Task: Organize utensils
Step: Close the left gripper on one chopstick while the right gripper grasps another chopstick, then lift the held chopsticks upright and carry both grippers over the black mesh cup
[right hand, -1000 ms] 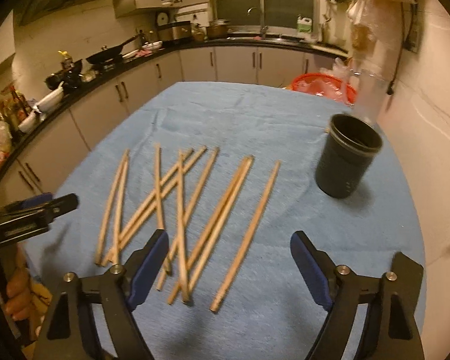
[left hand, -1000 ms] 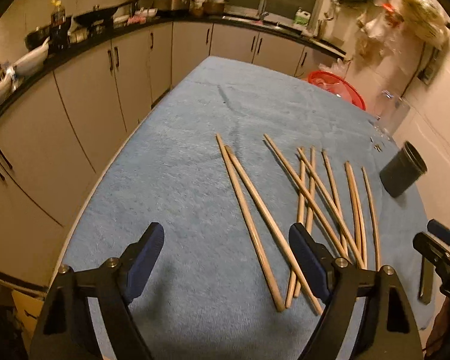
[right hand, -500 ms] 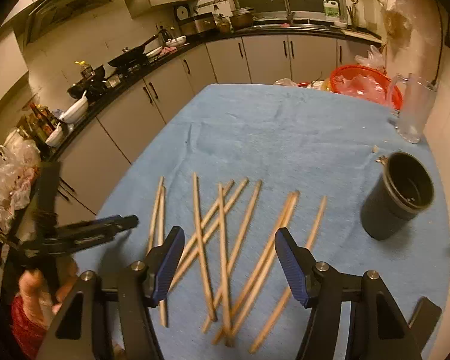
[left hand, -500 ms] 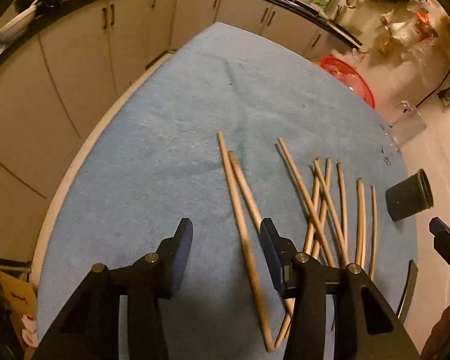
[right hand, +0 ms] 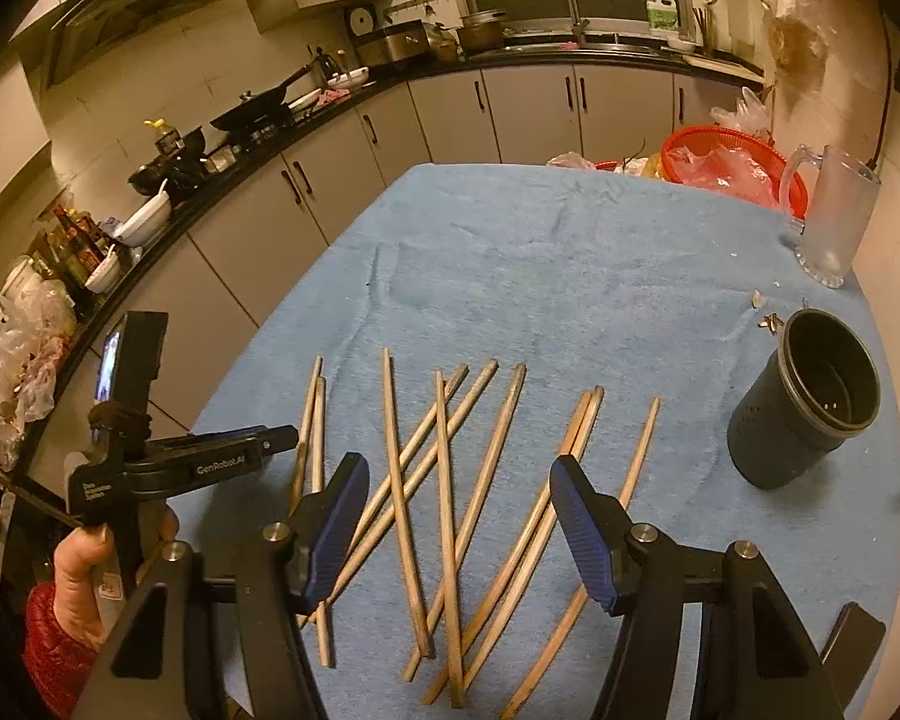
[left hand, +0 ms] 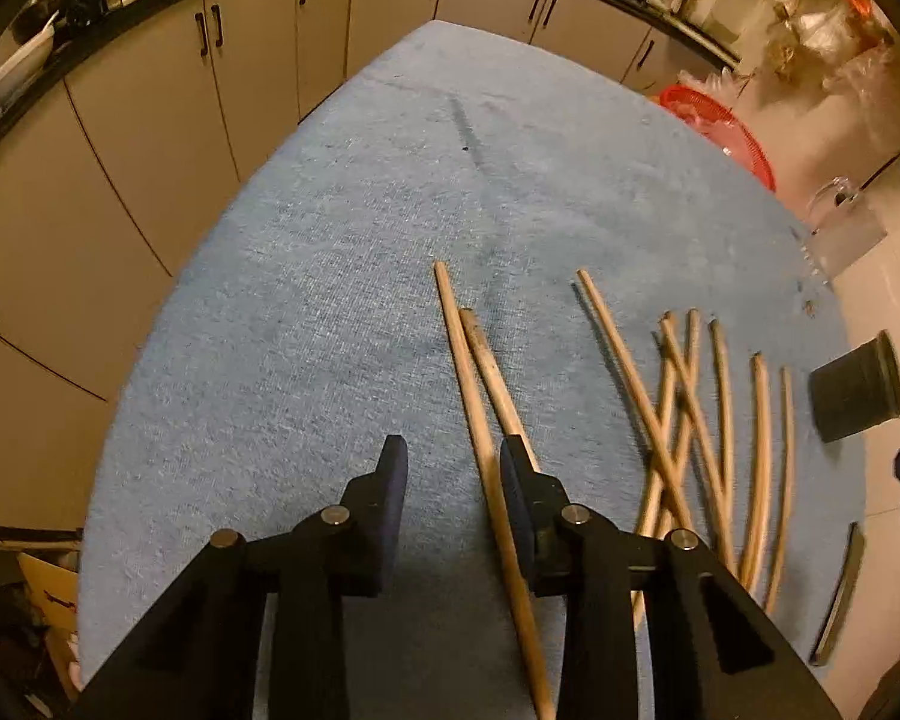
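- Left gripper (left hand: 453, 468), jaws apart, is straddling the leftmost chopstick (left hand: 471, 396), lying lengthwise between its fingers.
- Right gripper (right hand: 459, 501), jaws apart and empty, is hovering above the pile; cup (right hand: 804, 408) is sitting ahead-right.

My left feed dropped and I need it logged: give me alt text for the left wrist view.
The open left gripper straddles one chopstick on the blue cloth, with a second chopstick under its right finger. More chopsticks lie crossed to the right, near a black cup.
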Available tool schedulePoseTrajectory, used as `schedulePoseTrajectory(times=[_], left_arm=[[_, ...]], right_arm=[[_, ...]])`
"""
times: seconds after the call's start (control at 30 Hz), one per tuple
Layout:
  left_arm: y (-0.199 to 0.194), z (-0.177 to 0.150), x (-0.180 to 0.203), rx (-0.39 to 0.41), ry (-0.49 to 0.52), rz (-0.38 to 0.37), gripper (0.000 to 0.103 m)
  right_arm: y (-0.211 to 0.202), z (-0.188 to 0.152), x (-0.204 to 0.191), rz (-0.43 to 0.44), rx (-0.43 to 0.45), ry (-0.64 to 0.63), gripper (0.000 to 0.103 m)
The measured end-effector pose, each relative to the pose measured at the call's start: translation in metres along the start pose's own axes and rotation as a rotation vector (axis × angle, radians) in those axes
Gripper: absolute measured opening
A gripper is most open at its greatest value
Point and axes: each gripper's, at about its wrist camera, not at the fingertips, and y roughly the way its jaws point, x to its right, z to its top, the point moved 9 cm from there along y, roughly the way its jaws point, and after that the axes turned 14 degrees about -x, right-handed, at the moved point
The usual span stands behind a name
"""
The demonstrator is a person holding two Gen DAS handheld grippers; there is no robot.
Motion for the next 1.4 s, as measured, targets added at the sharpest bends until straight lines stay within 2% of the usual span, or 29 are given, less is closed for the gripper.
schedulePoseTrajectory(times=[0.17,0.3,0.33,0.37,0.4,0.53,0.67,0.87,0.97,1.07,1.1,1.17,1.2,1.3,1.4], left_arm=[[0.010,0.009,0.002,-0.020,-0.009,0.011,0.033],[0.016,0.028,0.005,-0.011,-0.014,0.059,0.031],[0.017,0.033,0.004,-0.010,-0.019,0.074,0.028],[0.018,0.036,0.003,-0.013,-0.028,0.086,0.019],[0.018,0.037,0.001,-0.018,-0.035,0.088,0.013],[0.018,0.038,-0.011,-0.023,-0.031,0.068,0.009],[0.018,0.036,-0.014,-0.029,-0.014,0.039,0.008],[0.020,0.036,-0.017,-0.030,-0.006,0.011,0.009],[0.019,0.036,-0.019,-0.026,-0.001,0.002,0.009],[0.016,0.033,-0.023,-0.022,0.002,-0.011,0.009],[0.016,0.035,-0.023,-0.017,-0.004,-0.023,0.008],[0.016,0.034,-0.025,-0.013,-0.005,-0.033,0.008],[0.015,0.034,-0.025,-0.007,-0.006,-0.042,0.007],[0.012,0.031,-0.020,0.002,0.020,-0.069,0.007],[-0.010,0.025,-0.009,0.064,0.056,-0.095,0.007]], right_arm=[[0.008,0.003,-0.002,0.002,-0.014,-0.011,0.066],[0.025,0.011,-0.005,0.002,-0.061,-0.024,0.066],[0.031,0.013,-0.007,0.008,-0.075,-0.021,0.063],[0.035,0.015,-0.008,0.014,-0.087,-0.020,0.059],[0.042,0.018,-0.009,0.021,-0.108,-0.023,0.051],[0.065,0.033,-0.019,0.008,-0.156,-0.054,0.049],[0.093,0.049,-0.035,0.036,-0.200,-0.075,0.049],[0.139,0.068,-0.053,-0.006,-0.269,-0.137,0.049],[0.158,0.072,-0.058,-0.013,-0.300,-0.160,0.040],[0.169,0.074,-0.058,-0.019,-0.317,-0.159,0.039],[0.173,0.073,-0.060,-0.008,-0.324,-0.167,0.033],[0.174,0.076,-0.061,-0.012,-0.303,-0.178,0.018],[0.174,0.074,-0.061,0.007,-0.311,-0.176,0.007],[0.161,0.071,-0.060,0.051,-0.273,-0.158,0.006],[0.132,0.067,-0.061,0.093,-0.198,-0.146,0.006]])
